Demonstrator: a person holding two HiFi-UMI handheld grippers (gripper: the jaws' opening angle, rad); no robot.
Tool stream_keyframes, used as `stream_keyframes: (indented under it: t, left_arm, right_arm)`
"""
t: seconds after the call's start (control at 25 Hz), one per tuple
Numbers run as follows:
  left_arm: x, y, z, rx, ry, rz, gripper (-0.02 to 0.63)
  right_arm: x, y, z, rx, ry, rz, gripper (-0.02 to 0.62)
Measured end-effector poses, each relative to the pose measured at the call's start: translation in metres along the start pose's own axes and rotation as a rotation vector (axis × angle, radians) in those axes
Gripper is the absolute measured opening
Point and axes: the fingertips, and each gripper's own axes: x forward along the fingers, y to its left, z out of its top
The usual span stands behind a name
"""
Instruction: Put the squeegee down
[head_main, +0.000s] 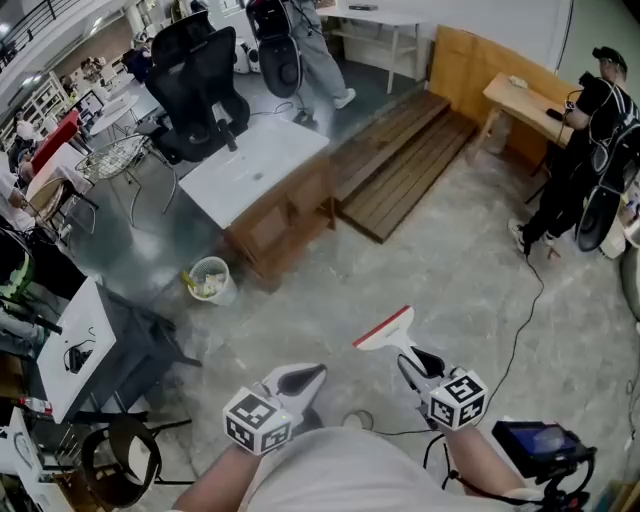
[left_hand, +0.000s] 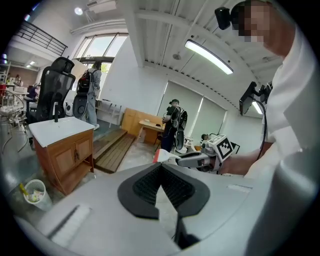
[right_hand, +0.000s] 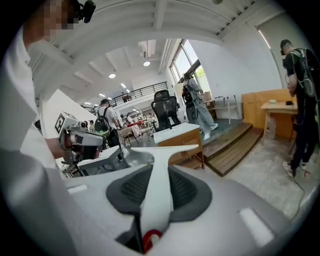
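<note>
My right gripper is shut on the white handle of a squeegee, held in the air above the concrete floor. Its red-edged blade points forward and to the left. In the right gripper view the squeegee runs straight out between the two dark pads, and its T-shaped head spreads beyond them. My left gripper hangs to the left at about the same height, jaws closed together with nothing in them. The left gripper view shows its pads meeting at the tip, and beyond them the right gripper with the squeegee.
A wooden cabinet with a white top stands ahead on the left, with a small waste bin beside it. Wooden steps lie ahead. A person stands at the right, a cable crosses the floor, and a grey table is at my left.
</note>
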Motion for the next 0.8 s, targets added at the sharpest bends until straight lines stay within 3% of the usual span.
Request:
stream_keyframes:
  t: [0.2, 0.44, 0.8]
  left_arm:
    - [0.027, 0.03, 0.01, -0.021, 0.021, 0.002, 0.008]
    - [0.059, 0.106, 0.029, -0.034, 0.005, -0.023, 0.008]
    - [0.107, 0.246, 0.109, -0.019, -0.046, -0.07, 0.006]
  right_arm:
    - [0.03, -0.027, 0.012, 0.012, 0.016, 0.005, 0.101]
    - [0.099, -0.054, 0.039, 0.028, 0.023, 0.0, 0.101]
    - [0.223, -0.103, 0.147, -0.053, 0.014, -0.051, 0.101]
